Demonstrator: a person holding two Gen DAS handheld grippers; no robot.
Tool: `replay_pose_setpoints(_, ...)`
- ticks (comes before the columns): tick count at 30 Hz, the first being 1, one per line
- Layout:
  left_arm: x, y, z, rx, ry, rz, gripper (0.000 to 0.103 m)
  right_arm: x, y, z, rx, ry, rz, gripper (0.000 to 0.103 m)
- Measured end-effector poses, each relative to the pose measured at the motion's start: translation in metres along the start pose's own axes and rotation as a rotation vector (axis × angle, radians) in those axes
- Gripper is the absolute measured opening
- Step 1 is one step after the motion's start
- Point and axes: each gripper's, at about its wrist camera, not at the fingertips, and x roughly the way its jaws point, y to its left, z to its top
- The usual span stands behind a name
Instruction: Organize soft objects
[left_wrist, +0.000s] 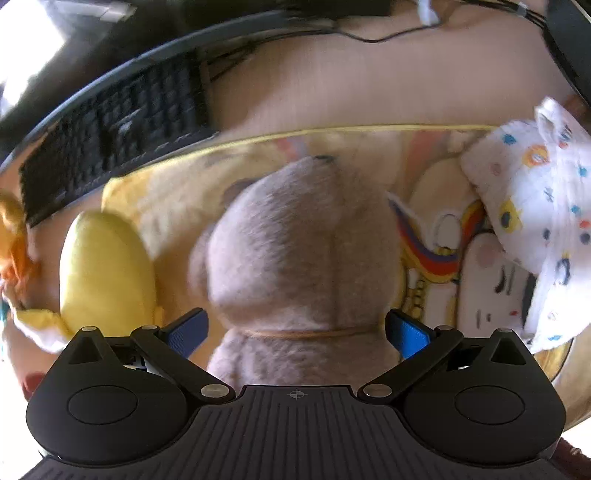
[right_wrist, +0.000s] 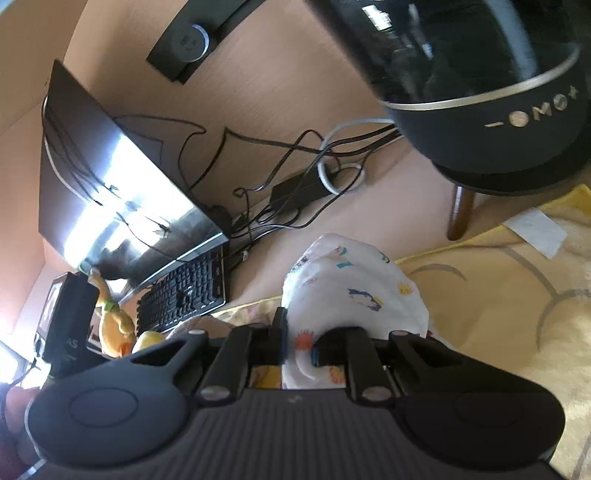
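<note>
Blue pads of the left gripper (left_wrist: 296, 328) stand spread wide, released, one on either side of a beige plush bear (left_wrist: 295, 243) whose head fills the gap; whether they touch the fur cannot be told. Left of the bear lies a yellow plush toy (left_wrist: 107, 269), right of it a white printed cloth (left_wrist: 535, 221), all on a yellow blanket (left_wrist: 177, 206). The blanket's far edge meets bare desk (left_wrist: 351, 85); a black keyboard (left_wrist: 110, 140) overlaps its far-left corner. The right gripper (right_wrist: 298, 345) is clenched on the same cloth (right_wrist: 354, 291), lifted over the blanket's far edge. Beyond: cables (right_wrist: 280, 177), a monitor (right_wrist: 110, 177), a dark speaker (right_wrist: 498, 122).
</note>
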Motion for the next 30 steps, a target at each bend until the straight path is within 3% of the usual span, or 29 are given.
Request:
replay_pose_setpoints(3,0.017,-0.028,-0.001,0.153,-0.024,0.141,0.103,-0.003,-0.004,0.001,0.005,-0.006,0.0,0.014)
replay_pose_setpoints(6,0.028,-0.029,-0.007,0.169,-0.03,0.154,0.103,-0.008,-0.007,0.001,0.003,-0.015,-0.008,0.014)
replay_pose_setpoints(8,0.027,-0.02,-0.007,0.149,-0.035,0.116,0.103,-0.012,-0.01,0.001,0.002,-0.021,-0.015,0.014)
replay_pose_setpoints(12,0.013,0.012,-0.009,-0.001,-0.093,-0.054,0.098,-0.022,-0.014,0.004,-0.003,-0.036,-0.03,0.014)
replay_pose_setpoints(15,-0.006,0.012,-0.008,-0.053,-0.112,-0.126,0.093,-0.033,-0.018,0.007,-0.001,-0.055,-0.046,0.014)
replay_pose_setpoints(17,-0.02,0.005,-0.007,-0.055,-0.135,-0.242,0.093,-0.041,-0.019,0.011,-0.003,-0.072,-0.055,0.014)
replay_pose_setpoints(18,-0.027,0.002,-0.007,-0.064,-0.138,-0.314,0.093,-0.046,-0.019,0.013,-0.005,-0.081,-0.061,0.014)
replay_pose_setpoints(22,-0.045,-0.005,-0.002,-0.124,-0.109,-0.737,0.093,-0.064,-0.016,0.02,-0.027,-0.113,-0.093,0.014)
replay_pose_setpoints(23,-0.042,-0.006,-0.001,-0.127,-0.1,-0.8,0.094,-0.068,-0.014,0.02,-0.035,-0.119,-0.101,0.014)
replay_pose_setpoints(24,-0.037,-0.009,0.001,-0.123,-0.095,-0.837,0.094,-0.072,-0.012,0.02,-0.043,-0.125,-0.108,0.014)
replay_pose_setpoints(27,-0.009,-0.014,0.002,-0.135,-0.071,-0.808,0.094,-0.078,-0.005,0.019,-0.064,-0.125,-0.13,0.014)
replay_pose_setpoints(30,0.028,0.003,0.0,-0.216,-0.011,-0.834,0.097,-0.082,0.003,0.016,-0.085,-0.117,-0.15,0.014)
